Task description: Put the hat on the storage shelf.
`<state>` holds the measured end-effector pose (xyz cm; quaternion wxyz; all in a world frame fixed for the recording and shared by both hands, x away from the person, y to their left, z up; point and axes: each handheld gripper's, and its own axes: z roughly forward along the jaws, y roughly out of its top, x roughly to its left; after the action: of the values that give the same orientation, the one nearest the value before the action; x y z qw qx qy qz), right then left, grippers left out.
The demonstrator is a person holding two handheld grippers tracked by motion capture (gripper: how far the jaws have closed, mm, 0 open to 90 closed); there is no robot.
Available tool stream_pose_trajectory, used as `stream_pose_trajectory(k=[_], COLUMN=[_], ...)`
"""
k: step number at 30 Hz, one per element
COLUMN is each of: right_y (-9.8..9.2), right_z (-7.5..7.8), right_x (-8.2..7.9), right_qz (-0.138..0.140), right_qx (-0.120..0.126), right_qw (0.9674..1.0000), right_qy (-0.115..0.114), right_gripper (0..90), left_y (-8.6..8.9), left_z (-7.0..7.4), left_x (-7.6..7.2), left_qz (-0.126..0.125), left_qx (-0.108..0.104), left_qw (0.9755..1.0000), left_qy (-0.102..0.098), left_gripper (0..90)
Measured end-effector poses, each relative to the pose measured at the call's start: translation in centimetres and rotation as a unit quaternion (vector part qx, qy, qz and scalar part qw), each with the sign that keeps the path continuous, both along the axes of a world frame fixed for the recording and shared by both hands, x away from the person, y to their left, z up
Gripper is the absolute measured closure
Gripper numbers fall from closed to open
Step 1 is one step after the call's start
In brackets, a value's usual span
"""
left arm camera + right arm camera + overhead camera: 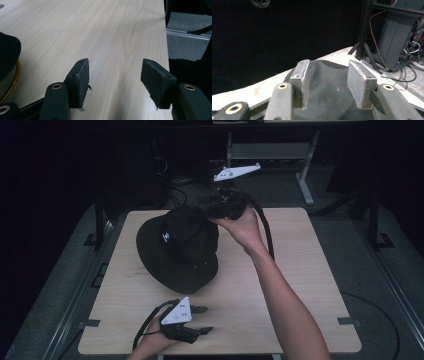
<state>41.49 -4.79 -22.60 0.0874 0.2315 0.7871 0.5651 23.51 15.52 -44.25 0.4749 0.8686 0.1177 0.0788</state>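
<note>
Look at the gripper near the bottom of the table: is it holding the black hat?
No, the left gripper rests on bare table, fingers apart, away from the hat.

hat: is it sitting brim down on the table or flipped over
Brim down. In the high view the hat rests on the table with its brim spread flat and its crown up. The right tongs are at the crown's far side, jaws open.

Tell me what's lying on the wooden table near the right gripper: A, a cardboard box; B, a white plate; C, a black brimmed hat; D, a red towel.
C: the high view shows a black brimmed hat on the table, just under the right gripper.
</note>
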Motion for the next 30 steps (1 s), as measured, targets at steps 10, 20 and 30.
stream_pose_trajectory(k=[10,20,30], right_y=[-3.0,-6.0,-8.6], right_z=[-0.7,-2.2,-3.8], right_x=[-1.2,-2.4,-3.3], right_qz=[-0.01,-0.021,-0.038], right_qx=[0.01,0.016,0.018], right_qw=[0.9999,0.9996,0.9988], right_qy=[0.001,0.012,0.023], right_gripper=[45.5,39.2,36.9], left_y=[0.2,0.2,0.1], left_z=[0.0,-0.1,-0.2], left_x=[0.3,0.6,0.5], left_qz=[0.011,0.014,0.021], left_qx=[-0.004,0.001,-0.004], left_qw=[0.9998,0.9998,0.9997], left_qy=[0.015,0.012,0.014], left_gripper=[38.4,37.0,36.2])
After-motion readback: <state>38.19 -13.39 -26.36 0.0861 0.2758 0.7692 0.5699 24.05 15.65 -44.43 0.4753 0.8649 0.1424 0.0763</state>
